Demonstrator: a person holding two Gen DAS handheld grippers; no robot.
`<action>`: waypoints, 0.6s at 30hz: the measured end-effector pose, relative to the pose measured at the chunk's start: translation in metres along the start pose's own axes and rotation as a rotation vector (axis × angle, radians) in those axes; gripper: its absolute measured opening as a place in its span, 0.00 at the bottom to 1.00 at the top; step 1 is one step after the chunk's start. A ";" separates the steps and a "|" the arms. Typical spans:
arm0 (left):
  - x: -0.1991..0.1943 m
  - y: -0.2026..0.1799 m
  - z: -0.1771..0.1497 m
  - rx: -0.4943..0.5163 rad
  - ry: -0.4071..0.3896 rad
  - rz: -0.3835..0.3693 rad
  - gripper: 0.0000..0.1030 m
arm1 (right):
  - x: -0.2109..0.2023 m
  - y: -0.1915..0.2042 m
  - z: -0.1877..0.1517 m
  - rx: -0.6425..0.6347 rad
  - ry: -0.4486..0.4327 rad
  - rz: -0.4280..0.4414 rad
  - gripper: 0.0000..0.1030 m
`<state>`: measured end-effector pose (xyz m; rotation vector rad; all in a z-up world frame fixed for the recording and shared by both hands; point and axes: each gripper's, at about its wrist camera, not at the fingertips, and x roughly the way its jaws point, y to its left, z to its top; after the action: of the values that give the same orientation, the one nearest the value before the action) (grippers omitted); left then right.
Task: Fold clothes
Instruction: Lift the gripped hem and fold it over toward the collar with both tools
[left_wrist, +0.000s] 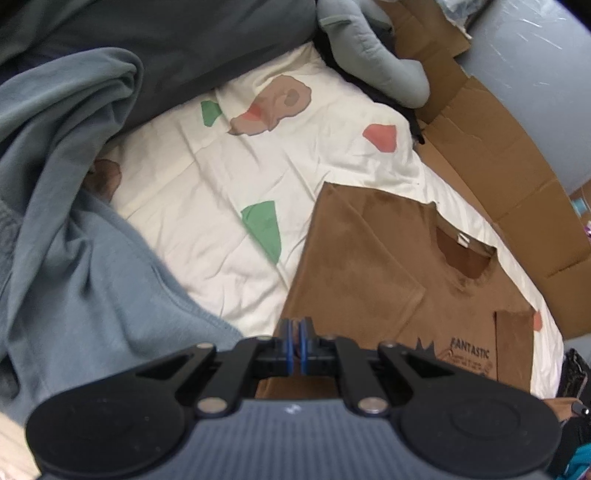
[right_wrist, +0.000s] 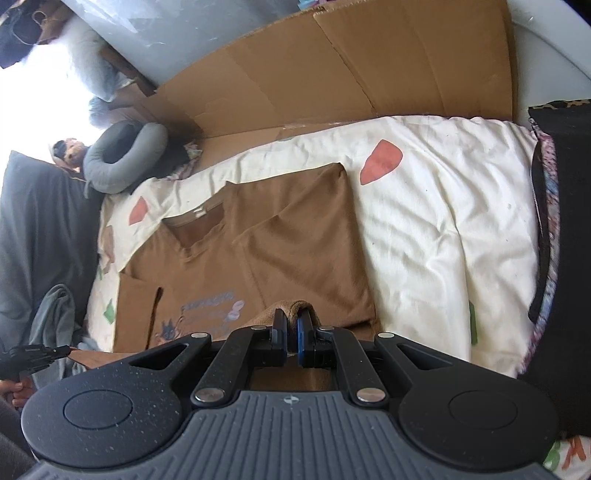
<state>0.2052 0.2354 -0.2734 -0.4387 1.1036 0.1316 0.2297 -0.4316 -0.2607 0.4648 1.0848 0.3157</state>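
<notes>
A brown T-shirt (left_wrist: 388, 266) with a "FANTASTIC" print lies front up on the white patterned bedspread (left_wrist: 207, 206), both sides folded in over the chest. My left gripper (left_wrist: 296, 332) is shut on the shirt's bottom hem at its near left corner. In the right wrist view the same shirt (right_wrist: 288, 236) spreads ahead. My right gripper (right_wrist: 292, 325) is shut on a raised bunch of the hem at the near right. The left gripper (right_wrist: 55, 352) shows at the far left edge, with brown cloth pulled toward it and a hand (right_wrist: 16, 391) behind.
A blue-grey sweatshirt (left_wrist: 74, 229) is heaped at the left, and a dark grey blanket (left_wrist: 177, 55) lies beyond. A grey U-shaped pillow (right_wrist: 122, 162) and flattened cardboard (right_wrist: 332, 74) line the far side. A black item (right_wrist: 565, 258) borders the bedspread (right_wrist: 443, 221) on the right.
</notes>
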 end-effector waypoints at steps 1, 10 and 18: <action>0.005 0.000 0.003 -0.003 0.003 0.005 0.04 | 0.005 -0.001 0.003 0.005 0.001 -0.005 0.03; 0.050 -0.001 0.022 -0.001 0.051 0.049 0.04 | 0.049 -0.008 0.020 0.064 0.012 -0.054 0.03; 0.076 -0.011 0.026 0.025 0.032 0.093 0.04 | 0.077 -0.022 0.024 0.124 0.010 -0.108 0.03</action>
<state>0.2645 0.2270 -0.3281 -0.3681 1.1560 0.1930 0.2853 -0.4200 -0.3219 0.5133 1.1388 0.1566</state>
